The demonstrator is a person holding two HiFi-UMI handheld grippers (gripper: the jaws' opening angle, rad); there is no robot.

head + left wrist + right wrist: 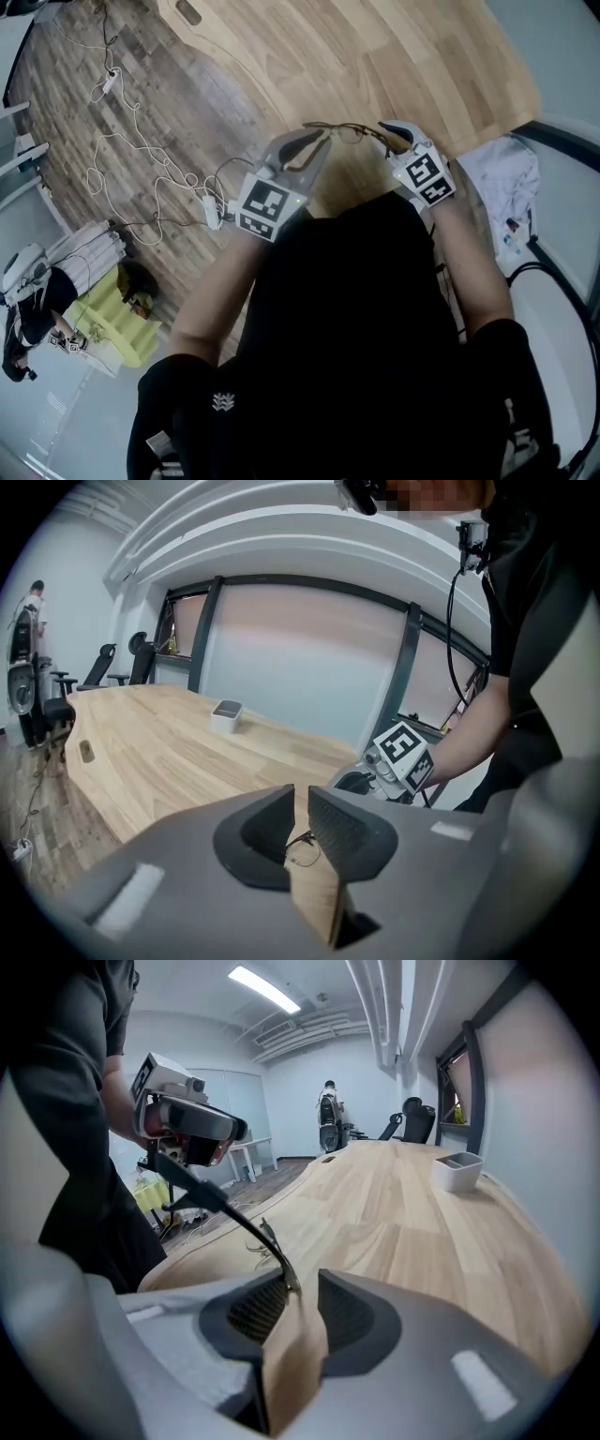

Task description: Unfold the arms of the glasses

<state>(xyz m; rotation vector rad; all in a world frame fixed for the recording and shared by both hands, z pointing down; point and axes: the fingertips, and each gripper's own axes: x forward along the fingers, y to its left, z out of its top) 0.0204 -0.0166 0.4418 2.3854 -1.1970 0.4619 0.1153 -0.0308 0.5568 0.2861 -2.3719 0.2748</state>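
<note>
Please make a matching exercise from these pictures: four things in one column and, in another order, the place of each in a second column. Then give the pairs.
1. thin dark-armed wire glasses
2. small white square box
3. long white cable
4. crumpled white cloth

A. far out on the light wooden table
B. on the dark plank floor
C. at the table's near edge, before the person
D. beyond the table's corner, at the person's right

Pairs: 1-C, 2-A, 3-B, 4-D

The person wears a black short-sleeved shirt (pixel 347 319) with a small white emblem (pixel 223 402) near one shoulder. The grey left gripper (pixel 305 145) and the grey right gripper (pixel 398 136) have dark ribbed pads (pixel 342 832). Each gripper carries a cube with black-and-white square markers (pixel 267 204).
</note>
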